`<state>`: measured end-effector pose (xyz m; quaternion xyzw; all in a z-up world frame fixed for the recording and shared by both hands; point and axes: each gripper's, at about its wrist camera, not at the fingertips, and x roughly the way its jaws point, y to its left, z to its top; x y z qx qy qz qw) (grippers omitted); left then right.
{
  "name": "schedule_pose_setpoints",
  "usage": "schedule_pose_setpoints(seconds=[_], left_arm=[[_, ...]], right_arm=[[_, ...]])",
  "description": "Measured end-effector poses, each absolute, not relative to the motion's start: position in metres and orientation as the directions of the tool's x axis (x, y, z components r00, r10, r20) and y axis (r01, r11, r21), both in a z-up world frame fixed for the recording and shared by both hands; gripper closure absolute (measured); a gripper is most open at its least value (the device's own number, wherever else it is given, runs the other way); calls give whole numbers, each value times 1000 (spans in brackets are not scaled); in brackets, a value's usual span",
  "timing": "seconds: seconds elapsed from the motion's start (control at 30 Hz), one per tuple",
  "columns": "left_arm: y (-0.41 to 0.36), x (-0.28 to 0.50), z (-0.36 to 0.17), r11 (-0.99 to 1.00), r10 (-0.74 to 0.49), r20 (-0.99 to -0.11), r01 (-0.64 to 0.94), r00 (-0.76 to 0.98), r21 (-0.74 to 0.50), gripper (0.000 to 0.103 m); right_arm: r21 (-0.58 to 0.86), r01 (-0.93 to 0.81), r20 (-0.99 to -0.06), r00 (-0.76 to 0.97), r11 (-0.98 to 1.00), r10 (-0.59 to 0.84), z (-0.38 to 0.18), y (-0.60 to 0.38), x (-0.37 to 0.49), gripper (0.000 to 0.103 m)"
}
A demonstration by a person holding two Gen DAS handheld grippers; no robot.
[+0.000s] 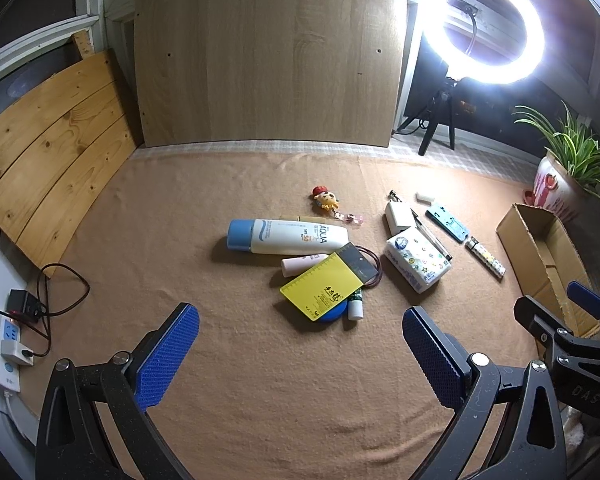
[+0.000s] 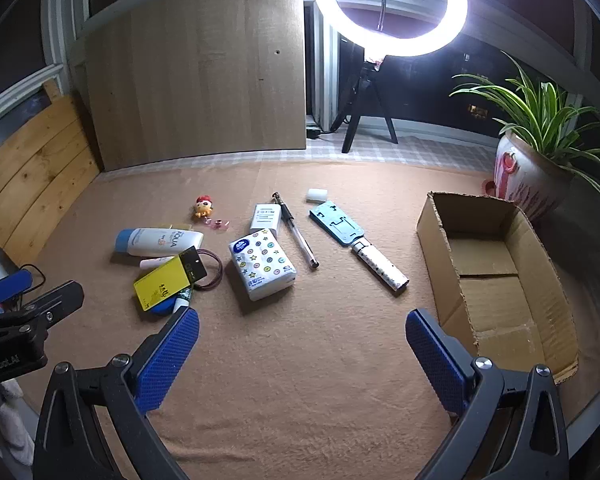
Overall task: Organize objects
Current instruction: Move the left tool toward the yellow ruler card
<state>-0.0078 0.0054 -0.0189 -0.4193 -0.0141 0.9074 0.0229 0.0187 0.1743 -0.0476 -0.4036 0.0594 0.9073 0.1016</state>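
Note:
Small objects lie scattered on a tan cloth: a white sunscreen bottle (image 1: 288, 236) (image 2: 158, 241), a yellow card (image 1: 322, 286) (image 2: 166, 282), a tissue pack (image 1: 418, 260) (image 2: 262, 264), a pen (image 2: 298, 232), a teal phone stand (image 2: 336, 222), a patterned tube (image 2: 380, 266), a doll keychain (image 1: 325, 198) (image 2: 203, 206). An open, empty cardboard box (image 2: 440, 248) (image 1: 508, 240) stands at the right. My left gripper (image 1: 300, 356) is open and empty, short of the pile. My right gripper (image 2: 302, 356) is open and empty, between the pile and the box.
A wooden board (image 1: 268, 52) and slats (image 1: 48, 152) lean at the back. A ring light on a tripod (image 2: 388, 4) and a potted plant (image 2: 528, 176) stand at the back right. A power strip with cables (image 1: 10, 344) lies at the left.

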Motion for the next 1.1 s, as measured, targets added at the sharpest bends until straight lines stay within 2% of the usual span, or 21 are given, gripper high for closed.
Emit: schedule_pose_setpoints(seconds=[1.1], left_arm=[[4, -23, -29, -998, 69, -779, -37, -623, -60, 0]], right_arm=[[65, -216, -769, -634, -974, 90, -58, 183, 6, 1]])
